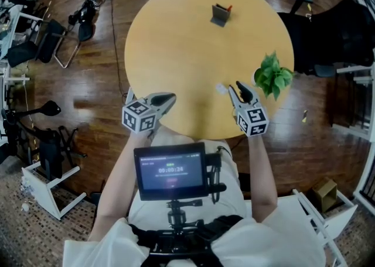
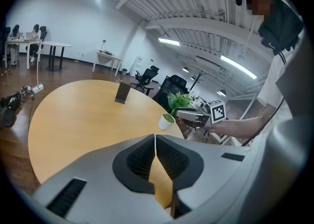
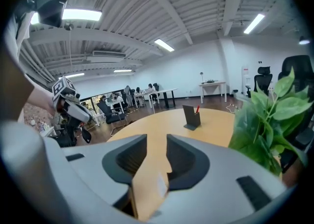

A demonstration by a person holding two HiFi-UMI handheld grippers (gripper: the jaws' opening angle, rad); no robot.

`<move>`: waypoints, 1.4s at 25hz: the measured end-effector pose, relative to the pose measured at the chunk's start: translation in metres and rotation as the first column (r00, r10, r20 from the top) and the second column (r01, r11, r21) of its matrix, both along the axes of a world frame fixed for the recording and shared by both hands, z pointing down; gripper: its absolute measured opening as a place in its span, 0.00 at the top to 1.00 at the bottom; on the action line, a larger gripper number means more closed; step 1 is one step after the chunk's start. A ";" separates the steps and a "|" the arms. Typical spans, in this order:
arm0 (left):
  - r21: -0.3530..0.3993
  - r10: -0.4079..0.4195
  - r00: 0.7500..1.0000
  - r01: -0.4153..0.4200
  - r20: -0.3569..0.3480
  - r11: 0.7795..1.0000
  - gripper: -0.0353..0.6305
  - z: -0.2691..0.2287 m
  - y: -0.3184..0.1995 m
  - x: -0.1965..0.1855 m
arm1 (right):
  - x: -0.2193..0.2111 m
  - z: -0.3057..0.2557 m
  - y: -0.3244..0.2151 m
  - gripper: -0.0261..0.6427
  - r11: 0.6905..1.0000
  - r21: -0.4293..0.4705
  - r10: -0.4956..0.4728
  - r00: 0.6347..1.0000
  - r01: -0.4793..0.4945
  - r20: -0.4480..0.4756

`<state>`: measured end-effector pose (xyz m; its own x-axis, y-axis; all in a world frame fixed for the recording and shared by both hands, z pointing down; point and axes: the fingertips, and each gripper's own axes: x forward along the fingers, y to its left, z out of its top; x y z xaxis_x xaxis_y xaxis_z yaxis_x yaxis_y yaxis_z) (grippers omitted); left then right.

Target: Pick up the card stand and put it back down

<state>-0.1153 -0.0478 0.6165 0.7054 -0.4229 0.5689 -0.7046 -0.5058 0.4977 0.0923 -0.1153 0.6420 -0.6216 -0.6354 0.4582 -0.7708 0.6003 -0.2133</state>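
Note:
The card stand (image 1: 220,14) is a small dark grey holder with a red tip showing, upright on the far side of the round wooden table (image 1: 176,43). It also shows in the left gripper view (image 2: 121,92) and the right gripper view (image 3: 191,117). My left gripper (image 1: 167,99) hovers at the table's near edge, far from the stand, its jaw tips touching with nothing held (image 2: 155,138). Near the front right of the table, my right gripper (image 1: 237,87) has a gap between its jaws and nothing in it (image 3: 157,142). It too is well short of the stand.
A leafy green plant (image 1: 272,75) stands just right of my right gripper, close in its view (image 3: 267,120). A small white cup (image 1: 221,89) sits just left of that gripper. A black office chair (image 1: 334,37) is beyond the table's right edge; chairs and cables (image 1: 88,11) lie at the left.

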 end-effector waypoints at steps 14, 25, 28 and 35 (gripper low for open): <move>0.059 0.046 0.996 -0.041 -0.080 0.997 0.93 -0.018 -0.003 -0.043 | -0.014 -0.043 0.019 0.75 0.991 0.040 0.130 0.992 -0.129 -0.003; 0.108 0.105 0.983 -0.089 -0.152 0.990 0.93 -0.031 -0.003 -0.069 | -0.004 -0.049 0.051 0.76 0.958 0.051 0.283 0.959 -0.281 -0.036; 0.117 0.125 0.977 -0.105 -0.172 0.988 0.93 -0.032 0.003 -0.072 | -0.004 -0.056 0.058 0.76 0.946 0.057 0.320 0.947 -0.318 -0.021; 0.146 0.207 0.952 -0.177 -0.226 0.973 0.93 -0.045 0.036 -0.117 | -0.052 -0.083 0.114 0.76 0.912 0.089 0.404 0.914 -0.400 -0.027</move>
